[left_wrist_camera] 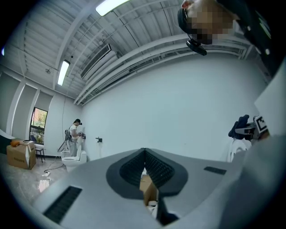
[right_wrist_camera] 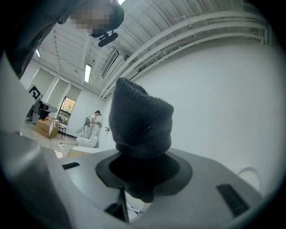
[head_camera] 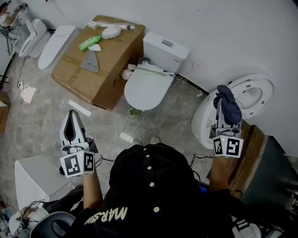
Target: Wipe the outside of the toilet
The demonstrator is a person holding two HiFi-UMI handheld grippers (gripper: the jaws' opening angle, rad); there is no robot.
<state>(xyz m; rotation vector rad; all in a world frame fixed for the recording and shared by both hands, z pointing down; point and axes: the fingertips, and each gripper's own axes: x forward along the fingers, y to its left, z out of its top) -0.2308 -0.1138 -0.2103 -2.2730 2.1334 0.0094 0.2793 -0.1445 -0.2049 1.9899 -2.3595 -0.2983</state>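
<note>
Head view overhead, gripper views facing wall [left_wrist_camera: 178, 103]

Wall [head_camera: 223, 28]: white and bare, running across in front of you.
Floor [head_camera: 46, 116]: grey marbled tile under your feet.
Ceiling [left_wrist_camera: 134, 27]: white, ribbed with beams and pipes.
Light: one strip lamp [left_wrist_camera: 63, 73] lit above you, a second [left_wrist_camera: 109, 5] nearer.
Window [left_wrist_camera: 39, 120]: tall, at the far end, with daylight and greenery behind it.
Furniture: a big cardboard box [head_camera: 100, 60] lies by the wall ahead of you; a smaller box [left_wrist_camera: 20, 154] sits near the window.
</note>
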